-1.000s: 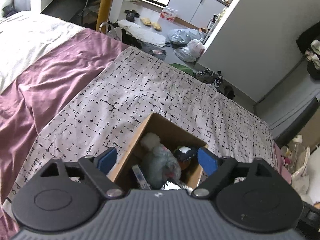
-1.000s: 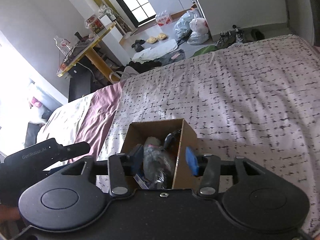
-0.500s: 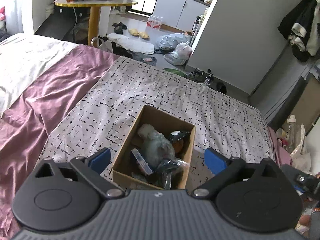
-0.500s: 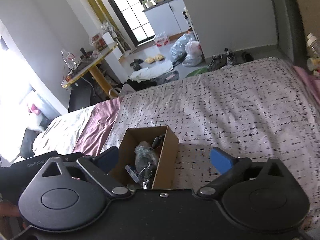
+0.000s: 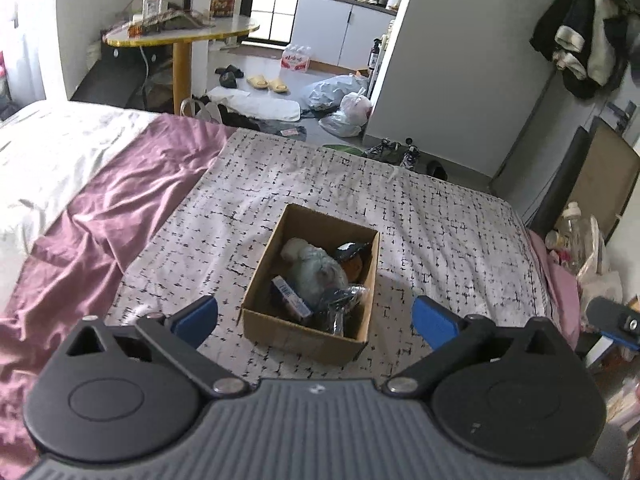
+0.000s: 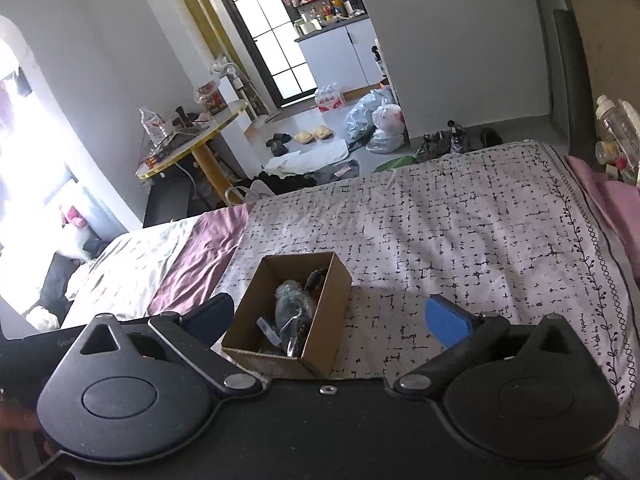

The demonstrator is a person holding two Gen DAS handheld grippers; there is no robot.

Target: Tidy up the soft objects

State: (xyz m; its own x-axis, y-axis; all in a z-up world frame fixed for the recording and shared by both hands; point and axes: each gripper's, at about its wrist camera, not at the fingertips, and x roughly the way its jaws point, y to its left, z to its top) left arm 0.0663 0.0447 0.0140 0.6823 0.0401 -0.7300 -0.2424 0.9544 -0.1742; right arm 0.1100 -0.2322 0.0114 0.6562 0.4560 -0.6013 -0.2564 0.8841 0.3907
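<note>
An open cardboard box [image 5: 276, 330] stands on the patterned bedspread [image 5: 440, 240]. It holds a pale grey plush toy [image 5: 316, 270], a dark and orange soft toy [image 5: 352, 258], a small blue-and-white packet [image 5: 290, 296] and a crinkled clear wrapper [image 5: 340, 304]. My left gripper [image 5: 316, 320] is open and empty, held above the box's near end. In the right wrist view the box [image 6: 316, 340] sits left of centre; my right gripper [image 6: 328, 318] is open and empty above it.
A purple sheet [image 5: 100, 220] and a white duvet [image 5: 52, 148] lie to the left. Beyond the bed's foot are a yellow-legged table [image 5: 180, 36], slippers, plastic bags [image 5: 344, 100] and shoes on the floor. Bottles and clutter [image 5: 576, 236] stand at the right bedside.
Both grippers have opened wide and pulled up and back from the box. The box looks smaller and fully in view, with its contents left inside.
</note>
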